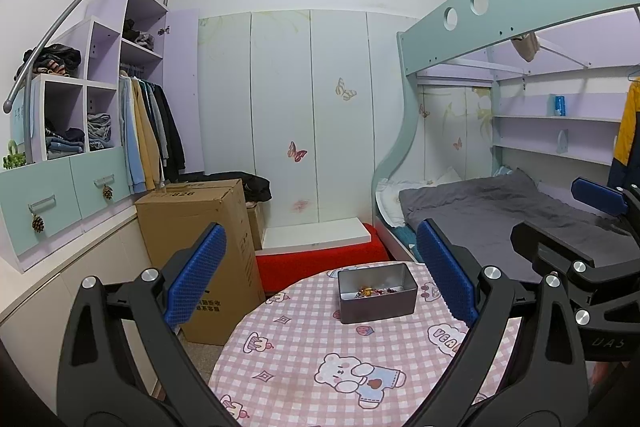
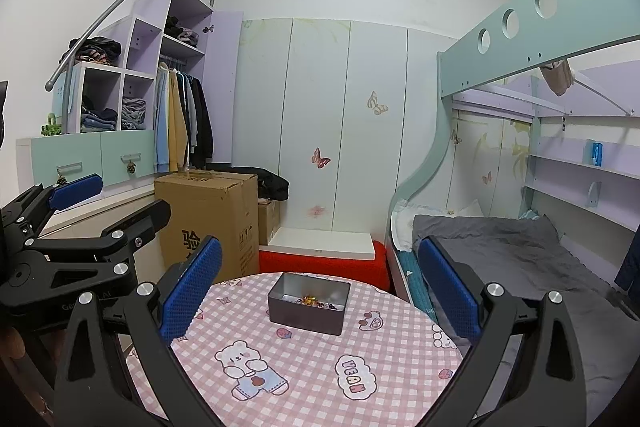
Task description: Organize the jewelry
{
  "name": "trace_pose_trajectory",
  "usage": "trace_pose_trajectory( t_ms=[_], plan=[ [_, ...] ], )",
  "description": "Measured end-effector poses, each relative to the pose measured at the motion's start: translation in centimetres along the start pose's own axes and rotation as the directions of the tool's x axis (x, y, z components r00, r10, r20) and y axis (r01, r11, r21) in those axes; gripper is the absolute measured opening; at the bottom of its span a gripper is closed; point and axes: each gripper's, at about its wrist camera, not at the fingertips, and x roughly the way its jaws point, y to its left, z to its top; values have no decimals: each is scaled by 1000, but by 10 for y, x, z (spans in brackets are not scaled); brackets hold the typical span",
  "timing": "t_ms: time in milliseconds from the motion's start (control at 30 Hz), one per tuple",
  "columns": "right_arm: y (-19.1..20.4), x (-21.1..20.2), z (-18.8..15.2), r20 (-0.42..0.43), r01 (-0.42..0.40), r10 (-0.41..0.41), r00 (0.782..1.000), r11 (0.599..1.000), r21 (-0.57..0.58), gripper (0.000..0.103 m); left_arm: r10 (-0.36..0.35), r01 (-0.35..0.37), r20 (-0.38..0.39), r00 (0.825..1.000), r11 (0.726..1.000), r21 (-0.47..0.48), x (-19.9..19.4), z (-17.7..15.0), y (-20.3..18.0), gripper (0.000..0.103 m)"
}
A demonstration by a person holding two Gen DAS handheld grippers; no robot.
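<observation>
A grey metal tin (image 1: 376, 301) stands on a round table with a pink checked cloth (image 1: 304, 355). Beaded jewelry (image 1: 370, 292) lies inside it. The tin (image 2: 307, 305) and its jewelry (image 2: 314, 301) also show in the right wrist view. My left gripper (image 1: 324, 275) is open and empty, held above the table's near side, short of the tin. My right gripper (image 2: 320, 279) is open and empty, also short of the tin. Each gripper shows at the edge of the other's view, the right gripper (image 1: 600, 211) at the right and the left gripper (image 2: 84, 203) at the left.
A cardboard box (image 1: 200, 239) stands left of the table. A red block with a white board (image 1: 320, 247) lies behind it. A bunk bed with a grey mattress (image 1: 500, 211) is at the right. Wardrobe doors and shelves with clothes line the back and left.
</observation>
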Motion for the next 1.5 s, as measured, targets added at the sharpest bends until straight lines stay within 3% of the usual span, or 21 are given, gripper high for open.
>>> trace_pose_trajectory(
  t_ms=[1500],
  plan=[
    [-2,3,-7,-13,6,-5,1000,1000,8,95,4,-4,-8,1000,1000,6,3,-7,2,94]
  ],
)
